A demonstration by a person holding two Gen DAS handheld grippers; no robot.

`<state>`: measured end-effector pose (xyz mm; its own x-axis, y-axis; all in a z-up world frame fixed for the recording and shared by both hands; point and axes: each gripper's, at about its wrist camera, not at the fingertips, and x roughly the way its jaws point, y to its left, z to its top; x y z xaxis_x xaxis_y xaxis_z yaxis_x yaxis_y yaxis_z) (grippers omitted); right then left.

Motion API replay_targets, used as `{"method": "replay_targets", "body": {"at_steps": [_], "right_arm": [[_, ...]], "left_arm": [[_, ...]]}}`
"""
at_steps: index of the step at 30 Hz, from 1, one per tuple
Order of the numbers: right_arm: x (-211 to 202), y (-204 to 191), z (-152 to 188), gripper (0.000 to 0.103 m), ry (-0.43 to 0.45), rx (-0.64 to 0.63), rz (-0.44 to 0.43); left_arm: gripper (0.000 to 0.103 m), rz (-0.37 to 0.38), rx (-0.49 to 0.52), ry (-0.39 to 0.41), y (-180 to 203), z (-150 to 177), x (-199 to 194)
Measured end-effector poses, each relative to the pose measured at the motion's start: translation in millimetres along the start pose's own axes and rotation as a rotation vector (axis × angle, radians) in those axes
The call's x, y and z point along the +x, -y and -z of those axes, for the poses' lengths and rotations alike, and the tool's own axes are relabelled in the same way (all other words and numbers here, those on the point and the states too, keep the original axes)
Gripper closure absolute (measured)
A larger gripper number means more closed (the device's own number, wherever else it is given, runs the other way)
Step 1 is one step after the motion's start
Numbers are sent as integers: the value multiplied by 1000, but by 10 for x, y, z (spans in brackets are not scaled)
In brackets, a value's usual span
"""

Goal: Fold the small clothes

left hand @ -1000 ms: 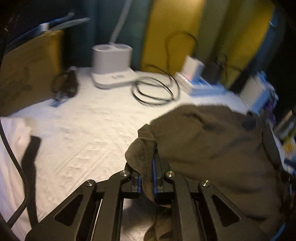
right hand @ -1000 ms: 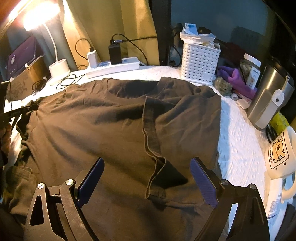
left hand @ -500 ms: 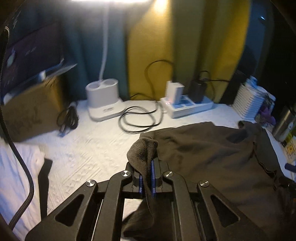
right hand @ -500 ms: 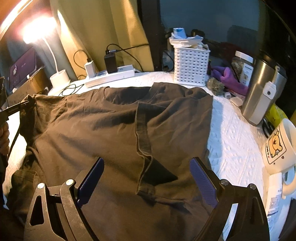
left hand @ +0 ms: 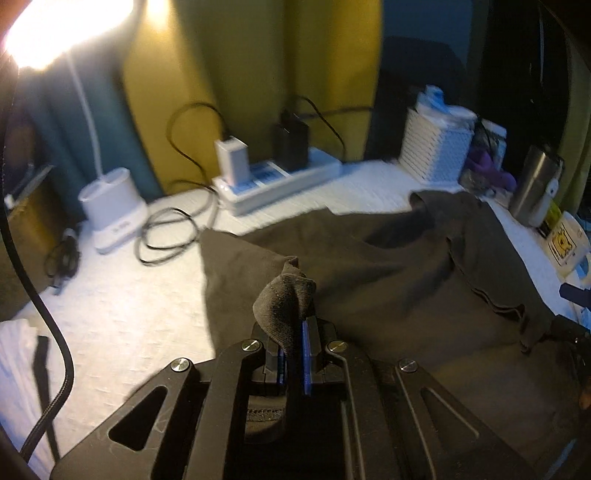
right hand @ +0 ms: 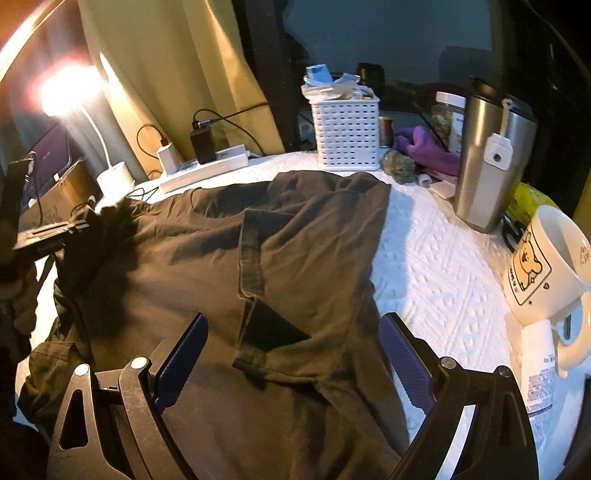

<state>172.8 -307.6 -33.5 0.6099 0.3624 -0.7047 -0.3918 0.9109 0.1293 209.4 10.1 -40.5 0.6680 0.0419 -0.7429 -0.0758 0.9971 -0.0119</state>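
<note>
the left gripper [left hand: 293,354] was clamped on a bunched edge of the dark shirt [right hand: 229,258], which spread ahead and to its right over the white cover [right hand: 436,258]. the right gripper [right hand: 291,350] hovered above the shirt, jaws wide apart, gripping nothing.

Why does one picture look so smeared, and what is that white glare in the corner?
Left wrist view: the desk lamp burns out the top left corner, and the power strip and white basket are smeared by motion blur. Right wrist view: sharper, the lamp only a hazy glow at the left, the steel tumbler crisp; the fisheye lens bends the edges in both.
</note>
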Motion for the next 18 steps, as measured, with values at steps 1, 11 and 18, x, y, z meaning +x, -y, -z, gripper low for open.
{"method": "replay_targets", "body": {"at_steps": [1,11,18], "right_arm": [[-4,22,12,8,1,4,0],[-12,152,80,8,0,32,-1],[13,108,92,8,-9,26,-8]], "left_arm": [[97,4,1,-11,34,10,40],[67,86,-2,-130,285,131,294],[56,228,49,-144,399,288,-13]]}}
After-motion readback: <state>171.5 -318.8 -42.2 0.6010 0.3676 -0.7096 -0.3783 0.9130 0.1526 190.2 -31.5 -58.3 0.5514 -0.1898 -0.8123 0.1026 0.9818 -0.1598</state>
